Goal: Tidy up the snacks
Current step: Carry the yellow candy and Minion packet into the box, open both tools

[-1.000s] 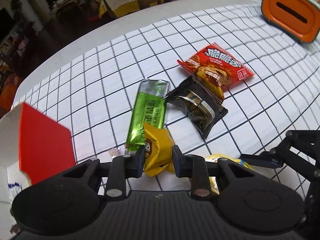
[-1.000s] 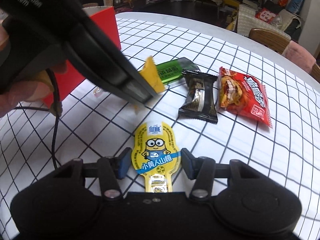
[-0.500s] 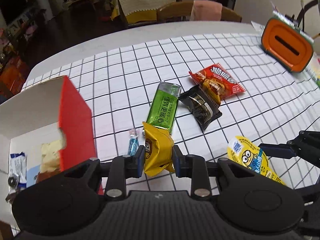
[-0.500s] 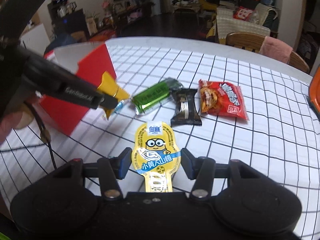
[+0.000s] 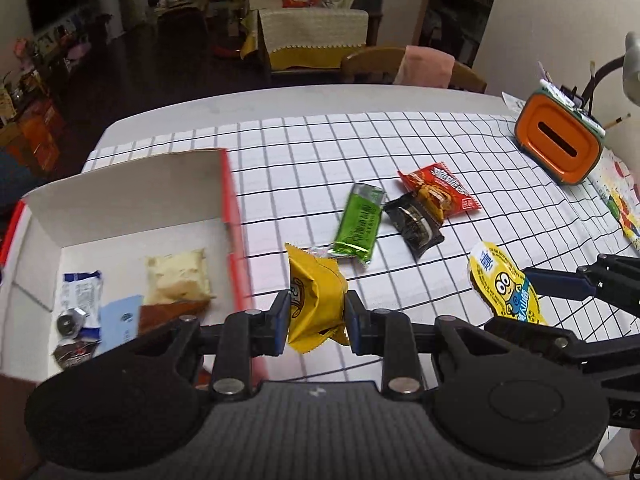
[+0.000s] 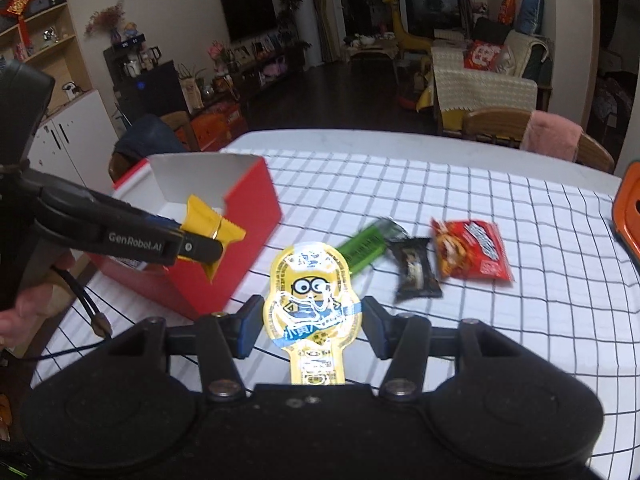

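Having risen from the table within the last second, the left gripper [image 5: 316,314], clamped on the yellow packet [image 5: 314,300], nears the red box [image 6: 248,216], while the right gripper [image 6: 310,330] pinches the Minions pouch [image 6: 310,300], both ready for depositing.

A crinkled yellow packet [image 5: 314,300] hangs mid-frame beside the open red box [image 5: 230,196] holding several snacks. A yellow Minion pouch [image 6: 312,304] stands upright at lower centre. Green [image 5: 360,222], black [image 5: 414,222] and red [image 5: 440,188] packets lie flat together, centre right.
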